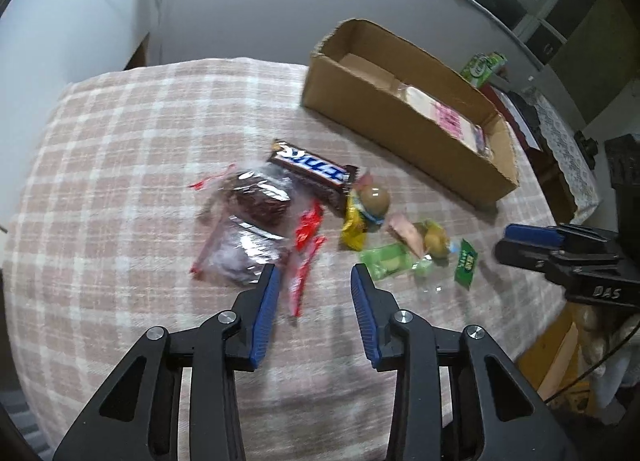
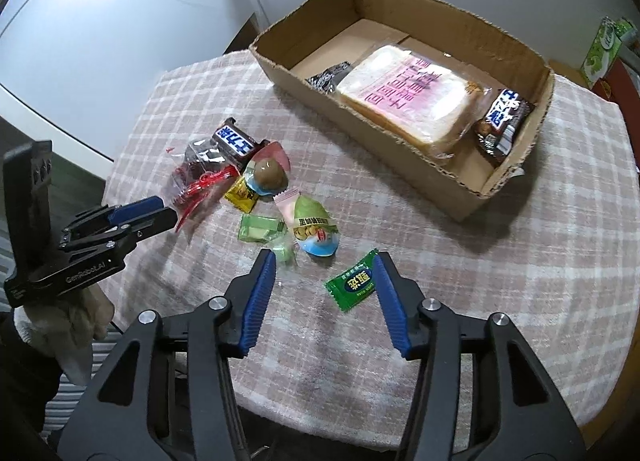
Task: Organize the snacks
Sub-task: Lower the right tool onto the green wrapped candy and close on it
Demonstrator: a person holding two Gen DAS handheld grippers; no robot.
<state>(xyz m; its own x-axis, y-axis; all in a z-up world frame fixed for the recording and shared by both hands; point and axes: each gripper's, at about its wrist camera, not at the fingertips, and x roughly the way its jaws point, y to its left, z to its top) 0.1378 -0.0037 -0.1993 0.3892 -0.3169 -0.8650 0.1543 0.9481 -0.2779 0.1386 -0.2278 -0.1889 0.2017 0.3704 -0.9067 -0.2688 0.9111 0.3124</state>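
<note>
A cardboard box (image 2: 516,165) at the back of the table holds a bread pack (image 2: 404,101), a Snickers bar (image 2: 502,121) and a dark packet (image 2: 330,77); the box also shows in the left wrist view (image 1: 400,129). Loose snacks lie in front: a Snickers bar (image 1: 312,167), a clear bag of dark cake (image 1: 248,221), a red wrapper (image 1: 306,245), a yellow candy (image 1: 354,227), jelly cups (image 2: 316,229), a light green candy (image 2: 258,227) and a dark green sachet (image 2: 352,285). My left gripper (image 1: 314,277) is open beside the red wrapper. My right gripper (image 2: 326,265) is open around the sachet's left part.
The table has a pink checked cloth (image 2: 540,281) with rounded edges. A green carton (image 2: 606,49) stands beyond the box at the right. A white wall (image 1: 240,1) rises behind the table. The other hand-held gripper shows at the side of each view.
</note>
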